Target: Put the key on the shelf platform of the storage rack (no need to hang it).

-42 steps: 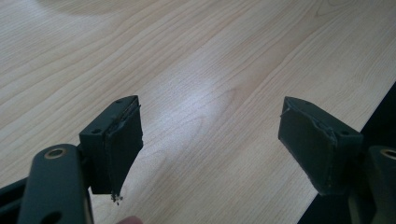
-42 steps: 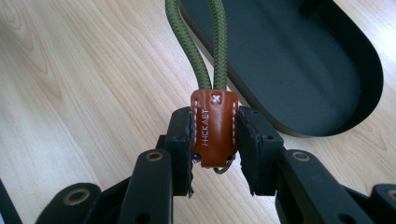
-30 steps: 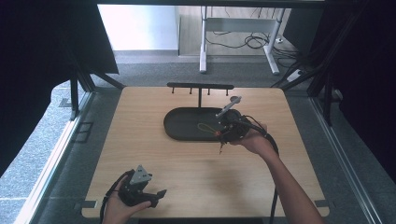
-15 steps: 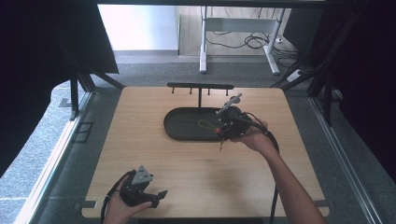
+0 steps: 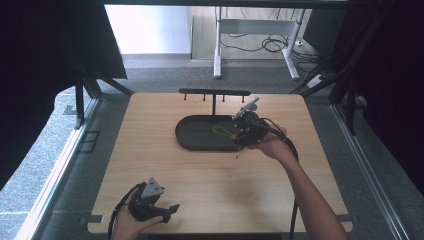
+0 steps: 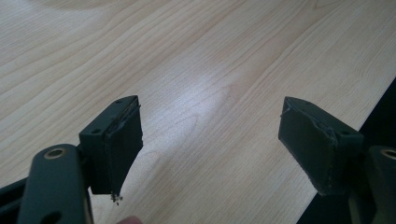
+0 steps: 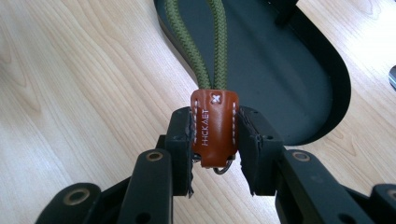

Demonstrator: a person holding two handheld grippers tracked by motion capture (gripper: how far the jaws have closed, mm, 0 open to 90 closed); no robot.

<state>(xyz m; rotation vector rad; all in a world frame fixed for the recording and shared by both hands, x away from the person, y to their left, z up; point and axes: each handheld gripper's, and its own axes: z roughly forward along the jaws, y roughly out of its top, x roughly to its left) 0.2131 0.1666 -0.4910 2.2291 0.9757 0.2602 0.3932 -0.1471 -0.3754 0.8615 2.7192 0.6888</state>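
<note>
Nothing moved: right gripper (image 7: 215, 140) jaws pinching brown-leather-tabbed green cord loop (image 7: 214, 128); left gripper (image 6: 210, 144) jaws spread.

Black two-jaw gripper (image 7: 215, 154) with round screw holes and a trailing black cable (image 5: 292, 200).

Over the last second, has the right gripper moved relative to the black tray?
No. The right gripper stays at the black tray's right end, clamped on the brown leather tab.

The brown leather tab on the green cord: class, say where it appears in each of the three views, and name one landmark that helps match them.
High view: brown leather tab sits right of centre, at the right gripper.
Left gripper view: bare wooden table between open jaws.
Right gripper view: centre, clamped between the jaws.
Shared landmark: the black oval tray.
</note>
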